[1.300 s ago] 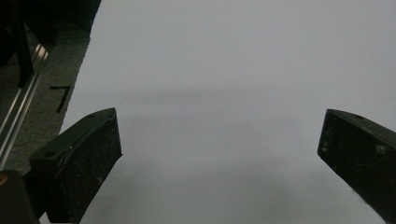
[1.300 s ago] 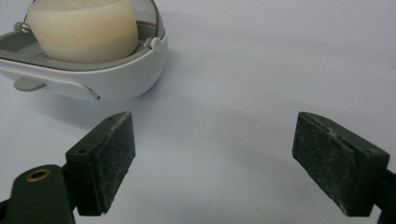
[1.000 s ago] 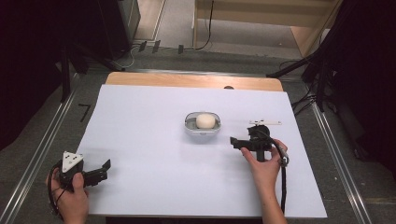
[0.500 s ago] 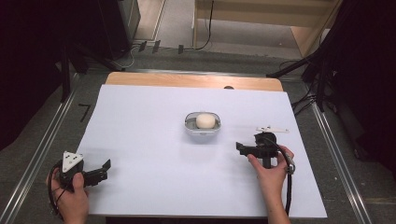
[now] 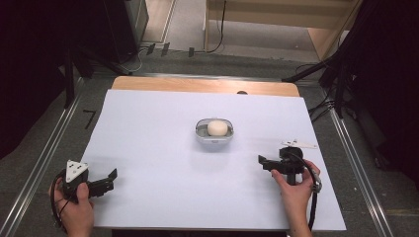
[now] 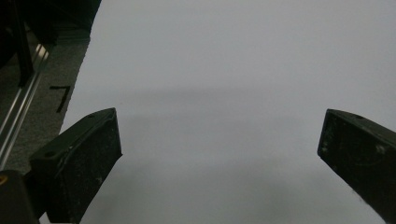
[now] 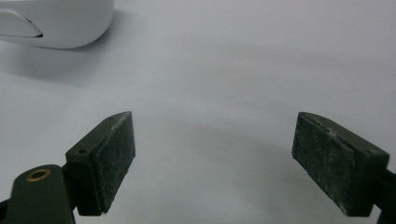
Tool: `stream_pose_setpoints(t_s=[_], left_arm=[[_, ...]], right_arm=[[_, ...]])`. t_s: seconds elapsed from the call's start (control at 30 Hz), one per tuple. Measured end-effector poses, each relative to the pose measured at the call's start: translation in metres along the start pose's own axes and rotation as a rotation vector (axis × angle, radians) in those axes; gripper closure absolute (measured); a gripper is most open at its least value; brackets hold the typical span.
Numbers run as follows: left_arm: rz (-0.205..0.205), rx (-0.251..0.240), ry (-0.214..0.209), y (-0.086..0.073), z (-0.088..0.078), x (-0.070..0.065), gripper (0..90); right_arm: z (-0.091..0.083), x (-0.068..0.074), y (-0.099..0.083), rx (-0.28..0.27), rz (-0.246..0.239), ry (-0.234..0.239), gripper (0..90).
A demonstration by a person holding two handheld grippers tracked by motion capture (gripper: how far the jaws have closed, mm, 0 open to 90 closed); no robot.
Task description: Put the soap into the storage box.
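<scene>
Bare white worktop [image 5: 163, 148] lies open all round; only the small grey oval bowl [image 5: 214, 134] at centre obstructs

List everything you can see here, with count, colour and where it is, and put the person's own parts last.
Bowl: one, white-grey, table centre.
Round item: one, cream, inside the bowl.
Table cover: one, white, over the wooden table.
Left gripper: one, black, open, near-left corner, holding nothing.
Right gripper: one, black, open, right of the bowl and nearer, holding nothing.
Hands: two, left hand, right hand, at the near edge.
</scene>
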State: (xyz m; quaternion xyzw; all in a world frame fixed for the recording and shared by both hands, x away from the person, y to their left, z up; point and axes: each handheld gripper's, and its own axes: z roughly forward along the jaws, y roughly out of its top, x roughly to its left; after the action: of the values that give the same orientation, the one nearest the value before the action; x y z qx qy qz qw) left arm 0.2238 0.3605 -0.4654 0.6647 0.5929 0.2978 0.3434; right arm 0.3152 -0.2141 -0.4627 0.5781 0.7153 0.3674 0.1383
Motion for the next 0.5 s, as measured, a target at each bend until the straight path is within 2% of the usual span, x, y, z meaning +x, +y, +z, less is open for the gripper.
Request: stream_pose_setpoints(t_s=[0.27, 0.5], left_arm=[[-0.002, -0.001, -0.001, 0.0, 0.0, 0.0, 0.0], [-0.002, -0.002, -0.001, 0.0, 0.0, 0.0, 0.0]], right_arm=[[-0.008, -0.011, -0.009, -0.007, 0.014, -0.015, 13.9], [-0.016, -0.016, -0.015, -0.01, -0.019, -0.035, 14.3]])
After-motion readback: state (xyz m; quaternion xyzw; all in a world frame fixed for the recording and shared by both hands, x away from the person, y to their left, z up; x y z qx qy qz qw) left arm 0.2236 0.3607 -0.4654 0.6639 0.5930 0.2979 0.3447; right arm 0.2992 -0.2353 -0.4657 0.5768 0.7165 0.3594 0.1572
